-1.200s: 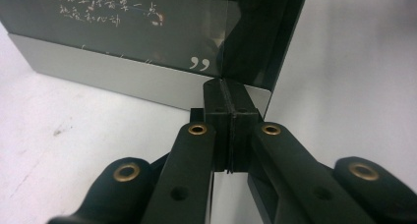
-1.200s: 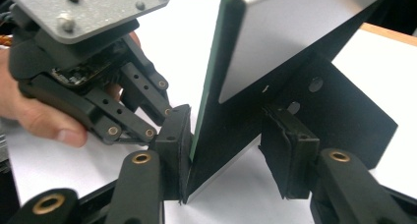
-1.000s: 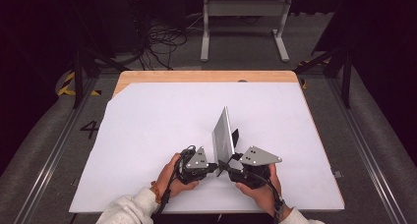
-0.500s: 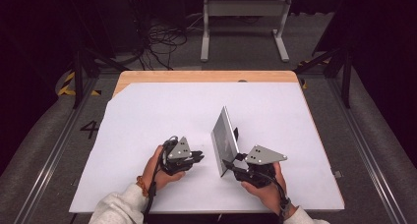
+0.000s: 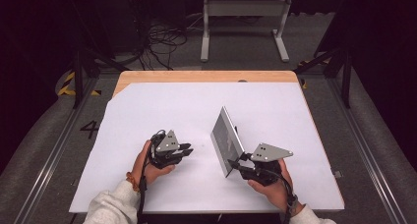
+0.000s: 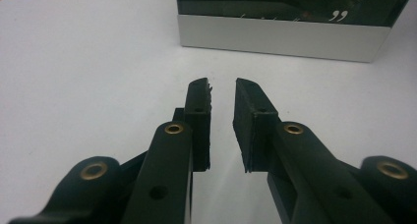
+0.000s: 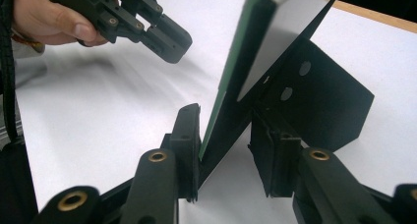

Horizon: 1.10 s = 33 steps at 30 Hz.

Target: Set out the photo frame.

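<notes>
Two grippers here: right gripper (image 5: 235, 164) clamped on picture frame's (image 5: 226, 140) lower corner, standing tilted on white table (image 5: 162, 106); left gripper (image 5: 187, 149) empty nearby, jaws slightly apart, just been opening.

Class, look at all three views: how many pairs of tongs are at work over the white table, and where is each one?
2. The left tongs hover empty at the near left. The right tongs sit at the near right, gripping the picture frame by its lower corner.
</notes>
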Tool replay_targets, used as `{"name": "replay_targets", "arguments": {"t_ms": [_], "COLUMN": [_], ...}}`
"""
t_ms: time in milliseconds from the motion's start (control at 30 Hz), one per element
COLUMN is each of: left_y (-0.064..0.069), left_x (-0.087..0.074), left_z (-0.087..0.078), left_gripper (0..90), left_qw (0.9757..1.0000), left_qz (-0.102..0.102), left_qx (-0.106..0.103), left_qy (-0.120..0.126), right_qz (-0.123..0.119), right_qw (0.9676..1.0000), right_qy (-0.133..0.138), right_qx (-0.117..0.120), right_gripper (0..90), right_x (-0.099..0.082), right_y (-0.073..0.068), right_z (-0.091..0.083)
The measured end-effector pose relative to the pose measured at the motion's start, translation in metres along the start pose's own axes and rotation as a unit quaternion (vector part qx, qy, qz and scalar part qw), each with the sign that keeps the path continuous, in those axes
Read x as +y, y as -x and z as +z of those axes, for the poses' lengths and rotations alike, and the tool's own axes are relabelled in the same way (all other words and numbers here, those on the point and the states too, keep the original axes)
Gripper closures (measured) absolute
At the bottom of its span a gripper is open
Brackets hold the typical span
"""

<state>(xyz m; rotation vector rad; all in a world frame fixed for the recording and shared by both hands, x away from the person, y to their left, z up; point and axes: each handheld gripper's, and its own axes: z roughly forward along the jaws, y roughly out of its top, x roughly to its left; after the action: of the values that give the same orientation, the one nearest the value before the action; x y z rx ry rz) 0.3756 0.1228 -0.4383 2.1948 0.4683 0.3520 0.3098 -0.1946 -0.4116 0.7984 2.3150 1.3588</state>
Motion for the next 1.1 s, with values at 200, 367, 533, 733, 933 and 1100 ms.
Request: {"name": "replay_targets", "arguments": {"t_ms": [200,367,533,733,933,1100], "left_y": [-0.004,-0.006,-0.006,-0.007,-0.006,-0.007], "left_x": [-0.002,-0.003,-0.001,0.000,0.004,0.008], "left_z": [-0.002,-0.003,0.000,0.003,0.006,0.010], "left_gripper": [73.3,69.4,63.2,53.9,50.9,48.9], "left_qw": [1.0000,1.0000,0.9999,0.9999,0.9998,0.9997], "left_qz": [-0.001,-0.003,-0.007,-0.015,-0.016,-0.018], "left_qx": [0.004,0.009,0.011,0.006,-0.001,-0.011], "left_qy": [0.002,0.002,0.004,0.005,0.010,0.011], "right_qz": [0.000,0.014,0.013,0.016,0.018,0.020], "right_qw": [0.9999,0.9995,0.9995,0.9997,0.9998,0.9997], "right_qy": [-0.003,0.006,0.012,0.012,0.011,0.010], "right_qx": [-0.013,-0.028,-0.026,-0.015,-0.001,0.011], "right_gripper": [59.8,53.3,59.8,65.5,66.3,67.9], "right_x": [0.001,0.000,0.000,-0.001,-0.002,-0.002], "right_y": [-0.001,-0.003,-0.003,0.002,0.006,0.011], "right_z": [-0.001,0.003,0.006,0.004,0.004,0.002]}}
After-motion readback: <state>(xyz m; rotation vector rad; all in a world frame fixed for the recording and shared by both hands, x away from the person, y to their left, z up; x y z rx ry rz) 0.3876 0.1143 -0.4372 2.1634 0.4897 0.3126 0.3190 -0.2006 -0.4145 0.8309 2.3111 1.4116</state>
